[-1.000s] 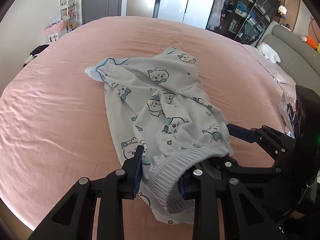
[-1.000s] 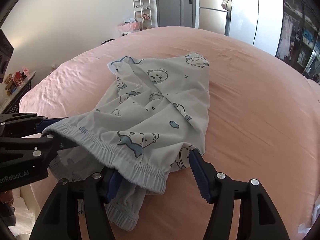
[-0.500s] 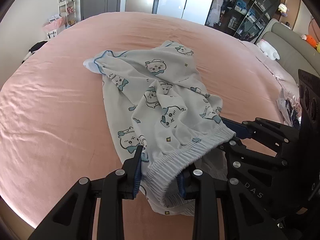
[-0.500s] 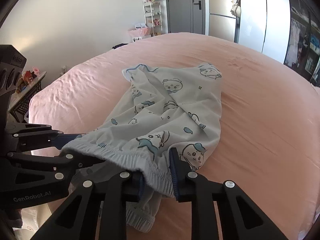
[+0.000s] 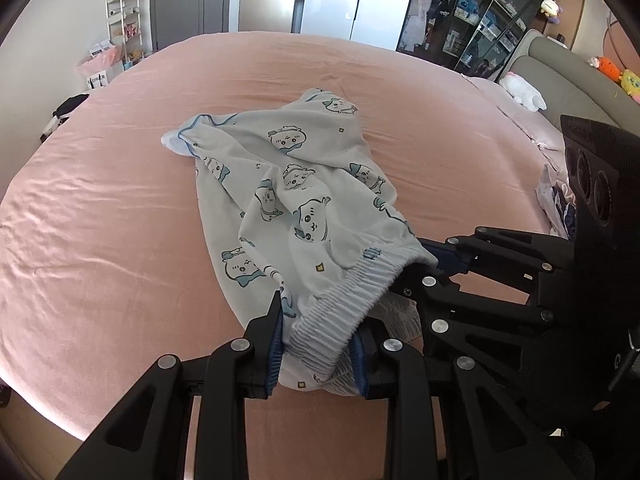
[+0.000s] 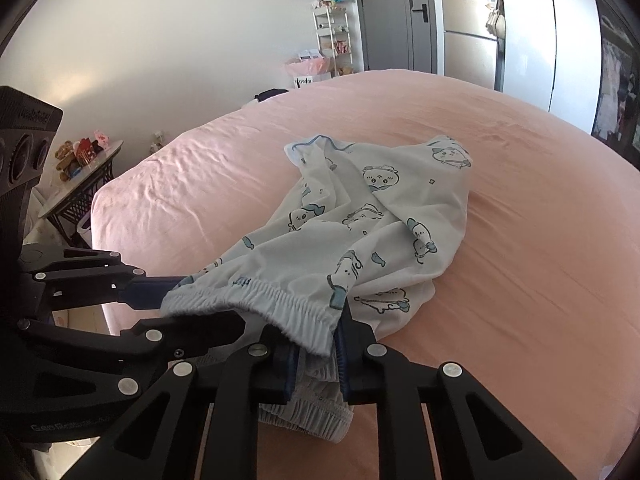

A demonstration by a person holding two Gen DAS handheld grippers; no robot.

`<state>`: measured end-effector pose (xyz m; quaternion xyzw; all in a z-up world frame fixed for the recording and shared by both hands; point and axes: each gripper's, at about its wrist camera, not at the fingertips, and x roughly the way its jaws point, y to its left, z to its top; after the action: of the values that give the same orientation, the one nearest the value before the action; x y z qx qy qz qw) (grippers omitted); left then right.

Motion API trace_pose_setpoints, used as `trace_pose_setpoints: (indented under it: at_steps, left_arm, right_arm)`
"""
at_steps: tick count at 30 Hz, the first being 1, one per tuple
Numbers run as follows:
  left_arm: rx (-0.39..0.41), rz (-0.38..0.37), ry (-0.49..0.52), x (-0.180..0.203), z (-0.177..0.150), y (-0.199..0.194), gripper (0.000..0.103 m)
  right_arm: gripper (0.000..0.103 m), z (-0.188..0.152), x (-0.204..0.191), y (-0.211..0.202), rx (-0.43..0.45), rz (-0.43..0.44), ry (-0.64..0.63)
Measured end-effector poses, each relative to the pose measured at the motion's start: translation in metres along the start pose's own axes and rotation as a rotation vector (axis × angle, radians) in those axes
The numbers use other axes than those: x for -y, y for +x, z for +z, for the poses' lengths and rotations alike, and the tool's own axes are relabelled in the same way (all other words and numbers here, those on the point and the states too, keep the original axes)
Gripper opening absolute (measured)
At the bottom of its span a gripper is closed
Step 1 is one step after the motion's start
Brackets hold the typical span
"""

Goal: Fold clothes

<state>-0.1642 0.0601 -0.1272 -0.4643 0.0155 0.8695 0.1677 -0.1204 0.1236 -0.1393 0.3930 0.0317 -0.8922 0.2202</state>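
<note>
White pyjama shorts (image 5: 296, 184) (image 6: 380, 220) with a blue cartoon print lie crumpled on the pink bed (image 5: 100, 220) (image 6: 540, 240). Their elastic waistband (image 5: 344, 300) (image 6: 260, 296) is lifted off the sheet and stretched between both grippers. My left gripper (image 5: 318, 336) is shut on one end of the waistband. It shows in the right wrist view as the black left gripper (image 6: 160, 292). My right gripper (image 6: 316, 352) has its jaws closing, pads pressing the other end. The left wrist view shows the right gripper (image 5: 432, 268) beside the band. A lower layer of the shorts hangs under the fingers.
A grey headboard with a white plush toy (image 5: 520, 92) lies at the bed's right end. Loose clothes (image 5: 556, 196) sit at the right bed edge. A small side table (image 6: 80, 168) stands left of the bed. A shelf rack (image 6: 332, 36), doors and a fridge line the far wall.
The right gripper's wide-open jaws have come together on the waistband. Both grippers rose a little, lifting the waistband and drawing the shorts toward the cameras.
</note>
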Motion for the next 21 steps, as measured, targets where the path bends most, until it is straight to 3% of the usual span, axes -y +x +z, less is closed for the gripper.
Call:
trace_pose_setpoints:
  at_steps: [7, 18, 19, 21]
  left_arm:
    - [-0.059, 0.081, 0.028, -0.001, -0.015, 0.01, 0.024]
    - [-0.079, 0.084, -0.024, -0.014, -0.013, 0.009, 0.026]
    - [-0.084, 0.087, -0.023, -0.013, -0.013, 0.008, 0.026]
    - [-0.093, 0.097, -0.02, -0.012, -0.014, 0.008, 0.026]
  right_arm:
    - [0.014, -0.006, -0.004, 0.004, -0.046, -0.019, -0.021]
    - [0.014, -0.008, 0.002, 0.005, -0.065, -0.051, -0.002]
    - [0.015, -0.008, 0.002, 0.006, -0.069, -0.054, -0.001]
    - [0.029, -0.009, 0.003, 0.008, -0.089, -0.066, 0.006]
